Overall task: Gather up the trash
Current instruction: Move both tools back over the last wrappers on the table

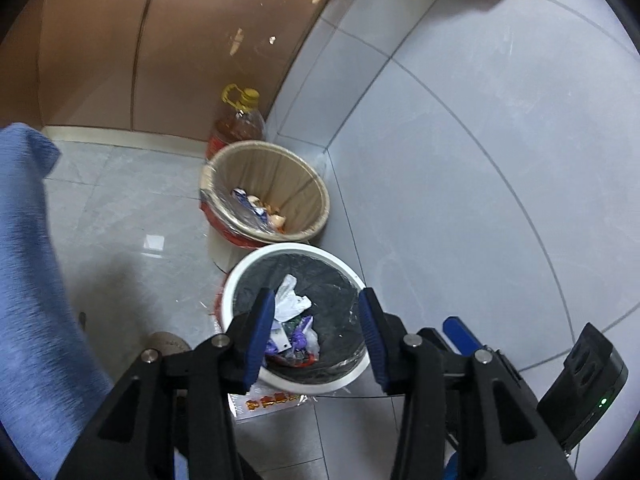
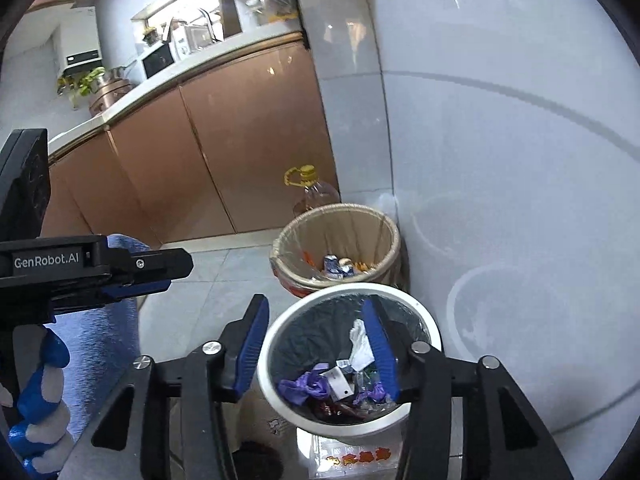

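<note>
A white trash bin with a black liner stands on the floor by the wall; it shows in the right wrist view too. Inside lie white crumpled paper, purple wrappers and other trash. My left gripper is open and empty, hovering above the bin's mouth. My right gripper is open and empty, also above the bin, its right finger over the rim. The left gripper also shows from the side in the right wrist view.
A second bin with a beige liner and food scraps stands just behind the white one. An oil bottle with a yellow cap stands behind that, against brown cabinets. A grey tiled wall is to the right. A printed plastic bag lies under the white bin.
</note>
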Action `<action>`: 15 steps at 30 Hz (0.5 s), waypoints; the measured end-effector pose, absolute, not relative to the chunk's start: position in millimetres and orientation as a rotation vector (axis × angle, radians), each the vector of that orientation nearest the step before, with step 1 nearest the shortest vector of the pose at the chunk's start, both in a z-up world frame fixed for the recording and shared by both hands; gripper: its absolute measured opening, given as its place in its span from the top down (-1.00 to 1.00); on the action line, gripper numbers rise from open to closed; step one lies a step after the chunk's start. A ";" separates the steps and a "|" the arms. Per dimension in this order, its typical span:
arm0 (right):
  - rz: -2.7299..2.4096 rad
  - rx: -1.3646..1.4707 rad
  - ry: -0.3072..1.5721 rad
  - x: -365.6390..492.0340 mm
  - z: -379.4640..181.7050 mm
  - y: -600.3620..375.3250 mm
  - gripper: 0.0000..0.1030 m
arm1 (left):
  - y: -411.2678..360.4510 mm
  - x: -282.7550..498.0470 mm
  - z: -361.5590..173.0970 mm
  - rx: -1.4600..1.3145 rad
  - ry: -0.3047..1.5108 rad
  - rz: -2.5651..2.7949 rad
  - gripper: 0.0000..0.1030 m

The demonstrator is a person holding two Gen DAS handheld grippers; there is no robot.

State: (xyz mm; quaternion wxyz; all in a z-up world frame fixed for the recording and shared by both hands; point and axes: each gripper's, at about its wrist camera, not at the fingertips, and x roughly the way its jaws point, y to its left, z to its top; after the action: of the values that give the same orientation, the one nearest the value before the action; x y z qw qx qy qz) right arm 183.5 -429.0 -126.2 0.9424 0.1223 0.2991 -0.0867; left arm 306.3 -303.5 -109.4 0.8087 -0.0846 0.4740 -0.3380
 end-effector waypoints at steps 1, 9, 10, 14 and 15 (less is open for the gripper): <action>-0.176 0.239 0.600 180.6 -120.2 -422.9 0.03 | -296.5 302.7 -104.0 -0.181 1.002 -0.720 0.20; -0.117 0.209 0.537 155.5 -75.6 -377.5 -0.16 | -226.2 255.4 -50.5 -0.165 0.867 -0.677 0.05; -0.104 0.203 0.528 152.2 -69.5 -370.6 -0.17 | -216.5 249.0 -44.9 -0.163 0.850 -0.666 0.04; -0.043 0.208 0.492 142.5 -46.8 -346.9 -0.26 | -176.6 224.8 -27.0 -0.159 0.796 -0.605 -0.04; -0.033 0.201 0.483 141.0 -41.3 -340.5 -0.29 | -165.5 218.3 -22.2 -0.158 0.779 -0.590 -0.04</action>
State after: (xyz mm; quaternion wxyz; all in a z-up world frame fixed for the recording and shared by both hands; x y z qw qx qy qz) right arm 141.0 -340.5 -41.3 0.9659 0.0991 0.2386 -0.0163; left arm 218.3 -165.5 -22.2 0.8800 -0.0757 0.3737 -0.2833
